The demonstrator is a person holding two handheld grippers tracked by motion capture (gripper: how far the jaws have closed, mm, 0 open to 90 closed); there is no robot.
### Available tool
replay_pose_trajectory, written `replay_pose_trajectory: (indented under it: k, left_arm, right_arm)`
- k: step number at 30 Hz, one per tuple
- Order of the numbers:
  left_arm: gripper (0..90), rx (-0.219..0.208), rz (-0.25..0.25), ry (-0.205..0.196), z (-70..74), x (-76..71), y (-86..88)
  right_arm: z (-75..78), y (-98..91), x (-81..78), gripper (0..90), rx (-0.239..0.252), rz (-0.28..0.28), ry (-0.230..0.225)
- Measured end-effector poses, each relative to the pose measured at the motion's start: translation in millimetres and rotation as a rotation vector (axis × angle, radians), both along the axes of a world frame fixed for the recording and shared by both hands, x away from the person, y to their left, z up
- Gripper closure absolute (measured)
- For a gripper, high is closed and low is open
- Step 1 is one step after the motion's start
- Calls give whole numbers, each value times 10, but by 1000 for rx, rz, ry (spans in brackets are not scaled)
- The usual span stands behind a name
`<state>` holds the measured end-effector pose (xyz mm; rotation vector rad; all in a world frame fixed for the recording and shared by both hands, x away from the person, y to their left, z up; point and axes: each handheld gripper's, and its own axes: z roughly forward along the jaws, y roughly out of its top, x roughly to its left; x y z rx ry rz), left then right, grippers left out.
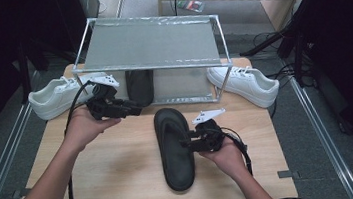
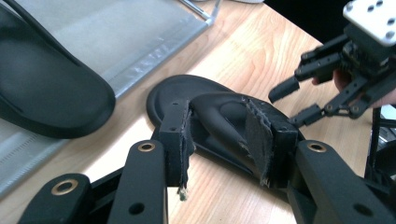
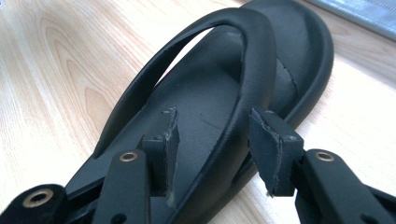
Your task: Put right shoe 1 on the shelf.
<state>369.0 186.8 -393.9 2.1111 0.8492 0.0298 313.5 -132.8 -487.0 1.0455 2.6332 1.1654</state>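
A black flip-flop (image 1: pixel 174 149) lies flat on the wooden table (image 1: pixel 107 173), just in front of a metal-framed shoe rack (image 1: pixel 150 43). Its long axis runs away from the person, toe end towards the rack and heel end nearest the table's front edge. The right gripper (image 1: pixel 193 142) sits at the flip-flop's right edge, about midway along it, and points across the sole. In the right gripper view its jaws stand fairly wide on either side of the right-hand branch of the strap (image 3: pixel 254 70), one pad over the footbed and one outside the sole; whether the pads press on the strap cannot be told for sure, and there seems to be a little room. The left gripper (image 1: pixel 134 108) is held above the table to the left of the flip-flop's toe, close to the rack's front, with its jaws pointing right; they are partly open and nothing is between them. The right hand (image 1: pixel 229 155) is therefore the nearer one, and the coming move likely turns on closing across that strap. A second black flip-flop (image 1: pixel 140 86) rests on the rack's lower shelf. One white sneaker (image 1: pixel 61 96) stands left of the rack and another white sneaker (image 1: pixel 244 84) to its right.
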Motion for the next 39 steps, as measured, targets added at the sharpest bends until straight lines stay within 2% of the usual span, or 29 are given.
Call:
replay_pose_trajectory:
  k: [4, 7, 13, 17, 22, 24, 27, 30, 34, 37, 39]
  left_arm:
    - [637, -12, 6, -4, 95, 116, 18]
    - [674, -12, 2, -24, 178, 189, 26]
    - [811, 2, -8, -63, 329, 330, 38]
    - [874, 8, -8, -56, 379, 440, 71]
    - [882, 15, 7, -79, 448, 546, 95]
    - [882, 1, 14, -82, 459, 607, 106]
    - [882, 1, 36, -77, 475, 700, 122]
    - [881, -5, 39, -95, 506, 765, 116]
    - [882, 15, 56, -101, 482, 868, 99]
    - [882, 25, 68, -115, 467, 922, 74]
    - [882, 18, 68, -117, 458, 955, 66]
  right_arm:
    - [-12, 32, -1, 542, -5, 3, 2]
    - [-12, 25, 9, 542, -6, -1, 4]
    - [-41, 30, 21, 542, -22, -11, 13]
    - [-69, 28, 14, 541, -35, -29, 18]
    - [-114, 39, -1, 540, -49, -62, 25]
    - [-123, 43, -8, 539, -51, -70, 21]
    - [-138, 53, -7, 535, -51, -84, 23]
    - [-148, 73, 0, 535, -56, -99, 19]
    - [-168, 103, 15, 535, -61, -124, 28]
    - [-186, 129, 19, 535, -67, -129, 13]
    - [-184, 142, 15, 540, -65, -146, 22]
